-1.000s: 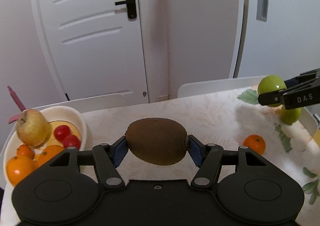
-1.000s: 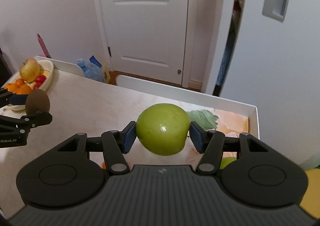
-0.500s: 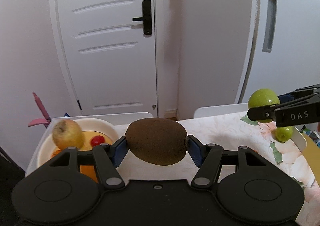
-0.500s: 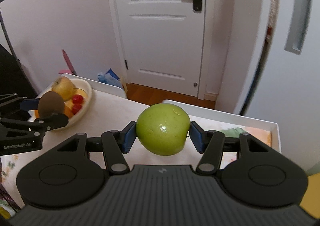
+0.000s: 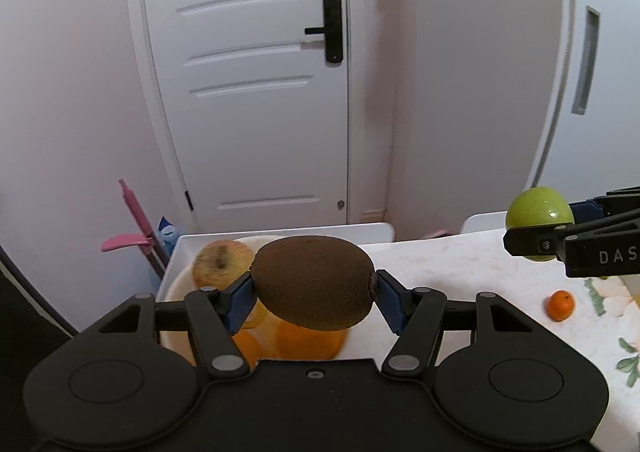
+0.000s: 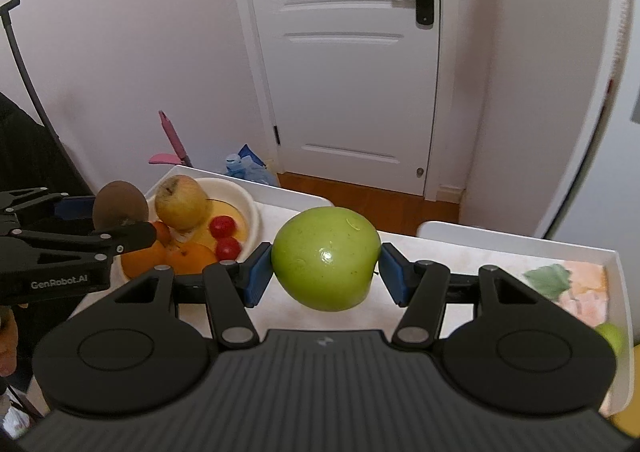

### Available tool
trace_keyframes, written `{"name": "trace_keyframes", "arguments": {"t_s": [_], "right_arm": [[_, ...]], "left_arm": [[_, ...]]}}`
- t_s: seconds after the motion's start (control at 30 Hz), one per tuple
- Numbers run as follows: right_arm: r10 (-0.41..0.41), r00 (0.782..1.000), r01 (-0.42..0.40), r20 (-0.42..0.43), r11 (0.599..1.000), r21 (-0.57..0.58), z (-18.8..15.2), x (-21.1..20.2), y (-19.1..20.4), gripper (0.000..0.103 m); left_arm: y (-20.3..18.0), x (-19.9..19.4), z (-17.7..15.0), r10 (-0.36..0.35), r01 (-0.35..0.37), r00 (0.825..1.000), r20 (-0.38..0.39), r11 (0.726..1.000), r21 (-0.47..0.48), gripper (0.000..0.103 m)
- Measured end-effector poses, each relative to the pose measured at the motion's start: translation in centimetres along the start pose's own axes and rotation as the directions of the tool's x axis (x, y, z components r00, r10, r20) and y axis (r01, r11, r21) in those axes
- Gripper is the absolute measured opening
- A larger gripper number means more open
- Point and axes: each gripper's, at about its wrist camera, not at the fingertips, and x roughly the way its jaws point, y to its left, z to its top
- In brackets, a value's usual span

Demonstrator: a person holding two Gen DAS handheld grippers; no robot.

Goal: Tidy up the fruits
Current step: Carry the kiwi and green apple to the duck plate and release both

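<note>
Jaws of my left gripper (image 5: 314, 298) clamp kiwi (image 5: 314, 283) end to end above fruit bowl (image 6: 249, 207); right gripper (image 6: 326, 276) clamps green apple (image 6: 326, 256) over worktop (image 5: 460, 272). Kiwi likely soft, bruisable; apple firm, waxy, likely slippery. Hold across widest girth.

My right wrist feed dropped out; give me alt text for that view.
The right gripper clamps a green apple above the white table. At left, the left gripper holds a kiwi beside a bowl of fruit.

We carry the kiwi (image 5: 314, 283) and green apple (image 6: 326, 258) leftward; the fruit bowl (image 6: 244, 197) now sits directly beneath the kiwi.
</note>
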Motion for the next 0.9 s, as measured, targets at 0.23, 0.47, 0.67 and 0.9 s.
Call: {"name": "trace_keyframes", "arguments": {"t_s": [0.23,0.47,0.67,0.9], "right_arm": [[-0.003,1.0,0.003,-0.015,1.0,0.028,0.6,3.3,3.2,0.072],[-0.019,0.999,0.02,-0.035,0.998,0.053,1.1,6.2,4.9,0.072],[-0.037,0.998,0.041,-0.056,0.997,0.067,1.3,7.9,5.2,0.072],[-0.048,0.996,0.053,-0.073,0.996,0.069,1.5,9.1,5.2,0.072]], "left_arm": [[3.5,2.8,-0.4,-0.009,0.009,0.999,-0.046,1.0,-0.002,0.068],[5.4,6.5,-1.2,-0.032,0.032,0.993,-0.113,0.999,-0.002,0.068],[5.7,9.4,-2.1,-0.055,0.054,0.981,-0.188,0.999,-0.007,0.068],[6.3,11.1,-1.5,-0.068,0.066,0.977,-0.201,0.998,-0.016,0.068]]}}
